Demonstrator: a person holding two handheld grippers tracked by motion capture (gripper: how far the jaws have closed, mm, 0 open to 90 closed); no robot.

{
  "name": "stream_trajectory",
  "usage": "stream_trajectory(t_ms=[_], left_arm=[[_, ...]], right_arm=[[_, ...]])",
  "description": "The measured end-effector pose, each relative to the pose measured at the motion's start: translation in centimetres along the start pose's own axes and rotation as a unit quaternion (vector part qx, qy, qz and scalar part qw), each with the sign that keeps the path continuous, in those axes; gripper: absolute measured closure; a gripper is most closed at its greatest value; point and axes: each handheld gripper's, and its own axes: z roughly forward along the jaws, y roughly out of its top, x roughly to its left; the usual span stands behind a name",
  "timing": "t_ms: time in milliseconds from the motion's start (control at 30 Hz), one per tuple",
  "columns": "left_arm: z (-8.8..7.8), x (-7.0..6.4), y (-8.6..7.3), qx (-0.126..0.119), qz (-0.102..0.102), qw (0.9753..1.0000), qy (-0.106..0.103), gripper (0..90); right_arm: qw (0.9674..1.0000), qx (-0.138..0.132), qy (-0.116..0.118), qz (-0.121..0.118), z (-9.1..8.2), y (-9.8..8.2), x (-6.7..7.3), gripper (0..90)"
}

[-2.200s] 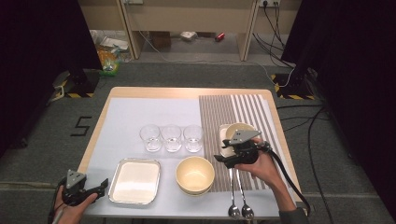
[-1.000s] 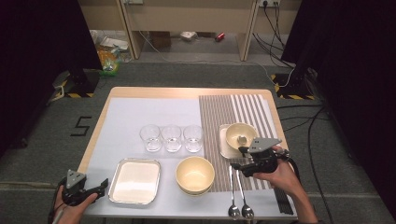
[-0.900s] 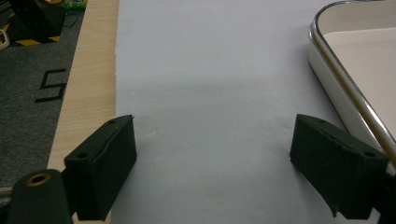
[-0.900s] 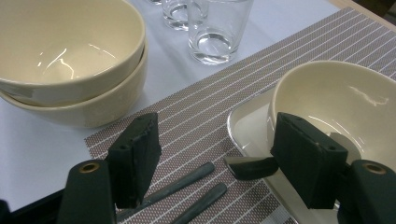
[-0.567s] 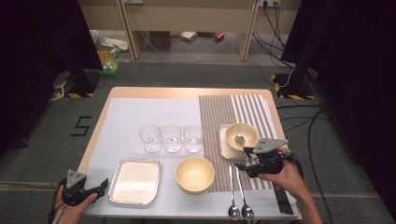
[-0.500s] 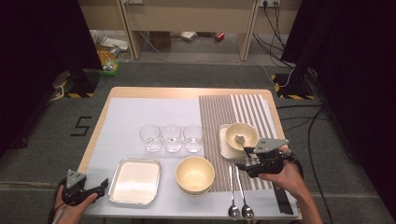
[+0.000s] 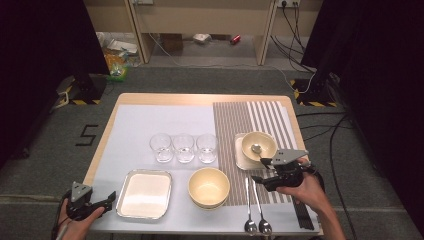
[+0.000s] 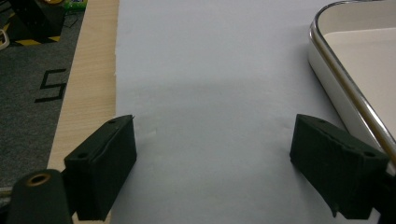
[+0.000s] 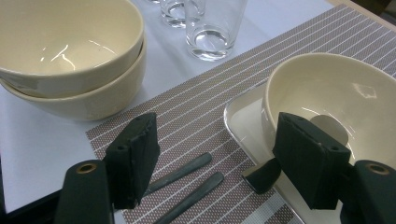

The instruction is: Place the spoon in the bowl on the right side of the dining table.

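Two grippers, one in each of my hands, both with jaws parted and nothing between the pads. My right gripper (image 7: 263, 178) hovers over the striped placemat (image 7: 240, 120) at the near right of the table, just this side of a cream bowl (image 7: 258, 145) that sits on a small pale tray (image 7: 240, 155). A spoon (image 7: 256, 148) rests in that bowl; from above I make out the shiny scoop alone, and in the right gripper view (image 9: 211, 161) my right-hand jaw covers most of it, so only part of the scoop and a dark handle end over the tray rim are plain. Two more spoons (image 7: 254, 212) lie side by side on the mat; that gripper's view cuts them to handle ends. Stacked cream bowls (image 7: 209, 187) stand left of the mat, their far rim cut off close up. Three clear glasses (image 7: 183, 148) stand in a row behind; close up, one is whole, the others are cropped.

My left gripper (image 7: 107, 197) sits at the near left corner, jaws wide over bare white cloth (image 8: 210, 84), just beside a white metal-rimmed tray (image 7: 144, 194), of which its own view catches one rounded corner. Whether it touches the cloth I cannot tell.
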Motion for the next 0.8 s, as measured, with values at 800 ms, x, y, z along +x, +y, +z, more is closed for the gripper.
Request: stream_trajectory(t_ms=[800], left_arm=[[0.0, 0.0, 0.0, 0.001, -0.001, 1.0000, -0.001, 13.5]], right_arm=[[0.9988, -0.016, -0.033, 0.031, -2.1, -0.2, -0.7, 27.2]])
